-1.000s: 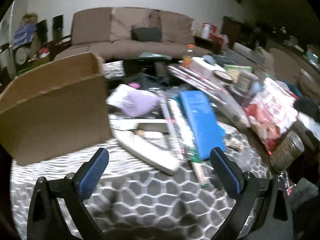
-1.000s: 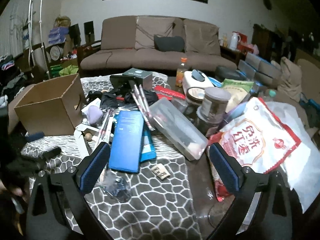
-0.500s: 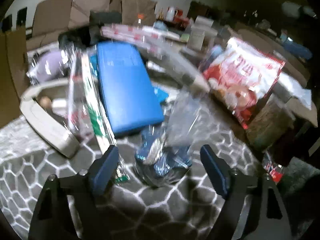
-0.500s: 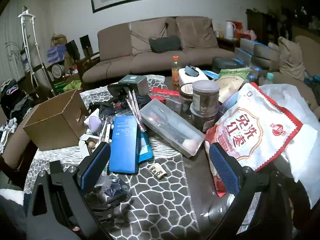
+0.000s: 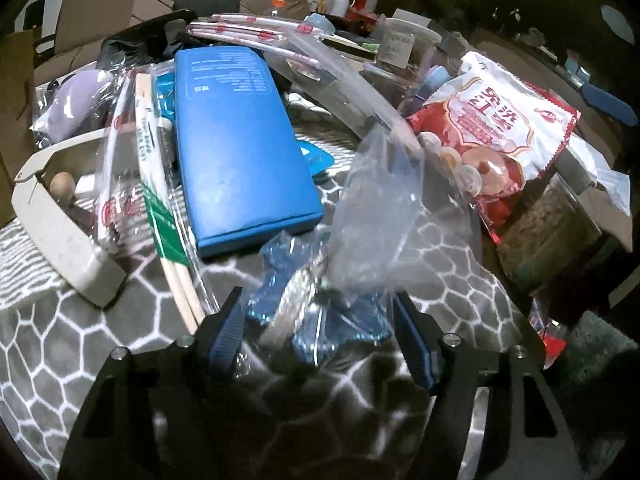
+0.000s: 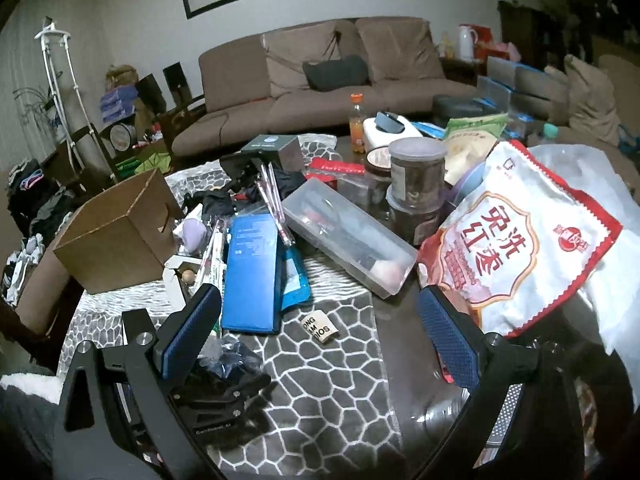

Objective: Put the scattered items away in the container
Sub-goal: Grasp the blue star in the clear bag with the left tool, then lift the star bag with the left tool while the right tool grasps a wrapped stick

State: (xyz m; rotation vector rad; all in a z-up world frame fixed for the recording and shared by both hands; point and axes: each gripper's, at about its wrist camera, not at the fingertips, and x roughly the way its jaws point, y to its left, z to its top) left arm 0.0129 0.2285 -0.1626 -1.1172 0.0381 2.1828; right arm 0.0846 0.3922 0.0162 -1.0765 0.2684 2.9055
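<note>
Cluttered table (image 6: 320, 360), cardboard box (image 6: 116, 236) waiting at left

Left gripper (image 5: 316, 320) half-open around crinkled plastic bag (image 5: 344, 264), not yet pinching; right gripper (image 6: 320, 336) wide, empty; best squeezed low on bulk

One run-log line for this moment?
left gripper: open, straddling clear plastic bag | right gripper: open, idle above table | cardboard box: upright, contents unseen

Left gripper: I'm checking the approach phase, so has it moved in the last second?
Yes. The left gripper has moved forward past the blue box and now straddles the crumpled clear bag, jaws open.
</note>
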